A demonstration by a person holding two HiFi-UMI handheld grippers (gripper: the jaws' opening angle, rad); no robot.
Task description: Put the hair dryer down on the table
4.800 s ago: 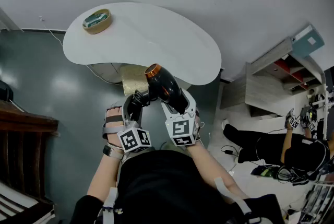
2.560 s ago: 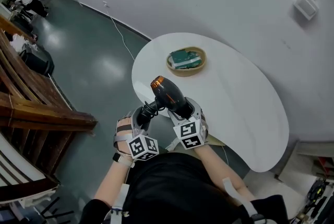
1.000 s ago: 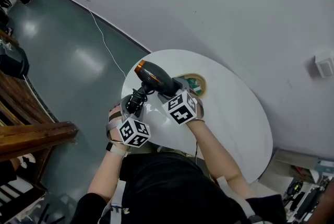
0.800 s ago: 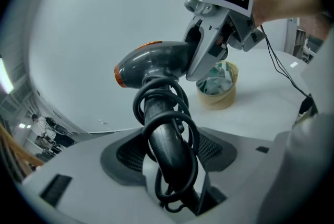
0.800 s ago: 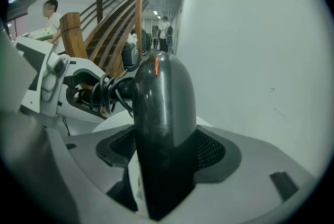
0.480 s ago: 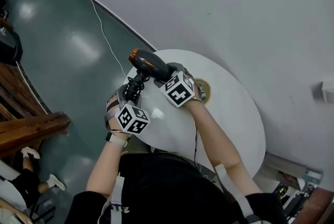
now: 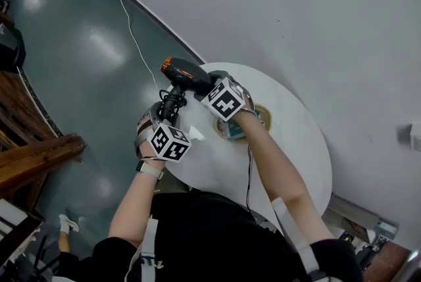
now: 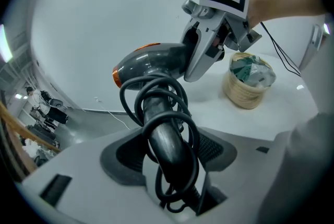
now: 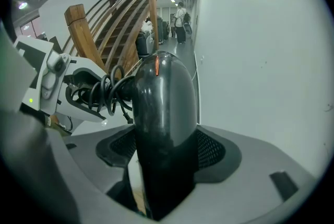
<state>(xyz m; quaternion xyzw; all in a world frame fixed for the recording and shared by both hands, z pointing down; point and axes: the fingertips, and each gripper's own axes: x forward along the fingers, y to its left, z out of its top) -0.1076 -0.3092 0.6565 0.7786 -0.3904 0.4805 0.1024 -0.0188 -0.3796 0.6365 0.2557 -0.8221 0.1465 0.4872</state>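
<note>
Grey hair dryer [image 7: 184, 73] clamped twice: left gripper [image 7: 166, 115] on handle [image 8: 164, 134], right gripper [image 7: 209, 85] on barrel [image 9: 164, 108]. Lower level onto table [image 7: 293, 142], clear of basket [image 8: 244, 96]

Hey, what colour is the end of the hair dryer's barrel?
Orange; the rest of the hair dryer is dark grey. The head view shows it best.

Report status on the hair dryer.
Left gripper shut on hair dryer handle; right gripper shut on its body. Aloft at table edge, not down. Basket close by.
</note>
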